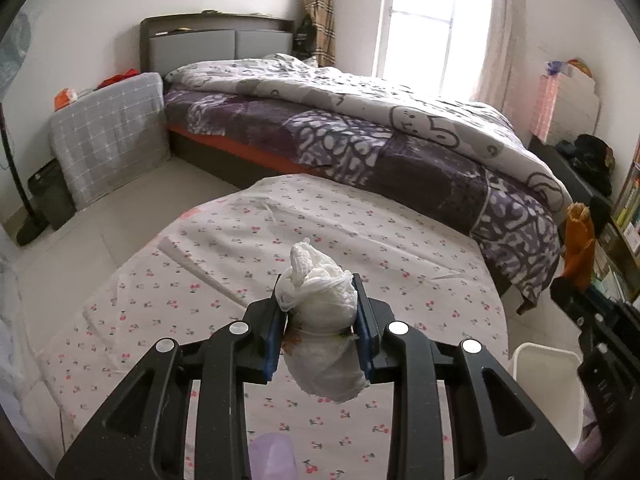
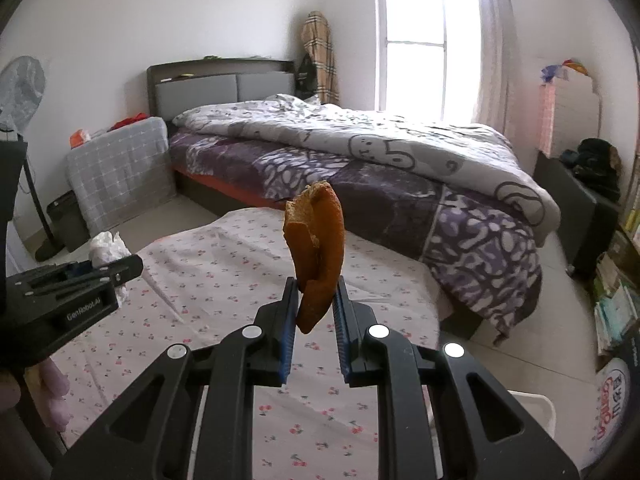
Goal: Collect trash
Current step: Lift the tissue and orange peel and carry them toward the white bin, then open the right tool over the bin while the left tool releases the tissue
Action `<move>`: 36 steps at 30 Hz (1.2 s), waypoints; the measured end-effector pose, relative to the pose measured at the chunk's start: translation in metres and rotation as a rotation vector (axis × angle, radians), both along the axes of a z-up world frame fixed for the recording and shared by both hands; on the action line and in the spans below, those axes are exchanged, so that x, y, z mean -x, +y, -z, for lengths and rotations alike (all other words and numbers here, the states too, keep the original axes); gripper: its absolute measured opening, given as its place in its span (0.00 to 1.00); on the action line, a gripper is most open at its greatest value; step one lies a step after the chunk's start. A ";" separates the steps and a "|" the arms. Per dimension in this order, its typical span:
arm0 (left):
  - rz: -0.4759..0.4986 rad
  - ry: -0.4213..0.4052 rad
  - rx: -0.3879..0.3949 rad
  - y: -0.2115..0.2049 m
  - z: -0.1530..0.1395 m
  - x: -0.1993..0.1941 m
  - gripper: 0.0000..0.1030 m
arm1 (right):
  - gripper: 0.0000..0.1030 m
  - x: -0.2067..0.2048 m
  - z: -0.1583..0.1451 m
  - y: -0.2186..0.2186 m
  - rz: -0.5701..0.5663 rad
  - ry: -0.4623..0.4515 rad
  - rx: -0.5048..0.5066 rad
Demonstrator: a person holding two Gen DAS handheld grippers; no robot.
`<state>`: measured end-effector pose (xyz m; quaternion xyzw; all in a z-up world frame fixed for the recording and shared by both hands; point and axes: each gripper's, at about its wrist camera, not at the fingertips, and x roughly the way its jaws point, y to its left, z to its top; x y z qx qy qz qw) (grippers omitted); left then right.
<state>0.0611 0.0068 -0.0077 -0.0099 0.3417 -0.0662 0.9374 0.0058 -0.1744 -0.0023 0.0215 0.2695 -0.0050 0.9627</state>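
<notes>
My left gripper [image 1: 318, 304] is shut on a crumpled white tissue wad [image 1: 320, 280] and holds it above a table with a floral cloth [image 1: 360, 232]. The wad hangs down between the fingers, with a brown stain at its left side. My right gripper [image 2: 318, 292] is shut on a curled orange peel [image 2: 318, 248] that stands up from the fingers above the same cloth [image 2: 224, 272]. In the left wrist view the peel [image 1: 578, 240] and right gripper show at the right edge. In the right wrist view the left gripper [image 2: 76, 280] and tissue [image 2: 106, 246] show at the left.
A white bin [image 1: 548, 384] stands below the table's right edge; its rim also shows in the right wrist view [image 2: 536, 404]. A bed with a purple quilt [image 1: 360, 128] lies behind the table. A black bin [image 1: 50, 192] and a fan stand sit at the far left. Shelves stand at the right.
</notes>
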 end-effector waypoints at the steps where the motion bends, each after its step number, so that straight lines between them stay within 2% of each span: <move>1: 0.006 0.000 -0.002 -0.003 0.000 0.001 0.28 | 0.18 0.001 0.000 -0.003 0.007 0.000 0.000; 14: 0.100 0.005 -0.017 -0.050 0.005 0.010 0.28 | 0.19 0.019 -0.008 -0.056 0.137 -0.001 -0.034; 33: 0.283 0.021 -0.044 -0.137 0.017 0.040 0.28 | 0.20 0.060 -0.005 -0.150 0.347 0.062 -0.053; 36: 0.318 0.024 -0.048 -0.154 0.019 0.046 0.28 | 0.26 0.068 -0.004 -0.165 0.384 0.066 -0.059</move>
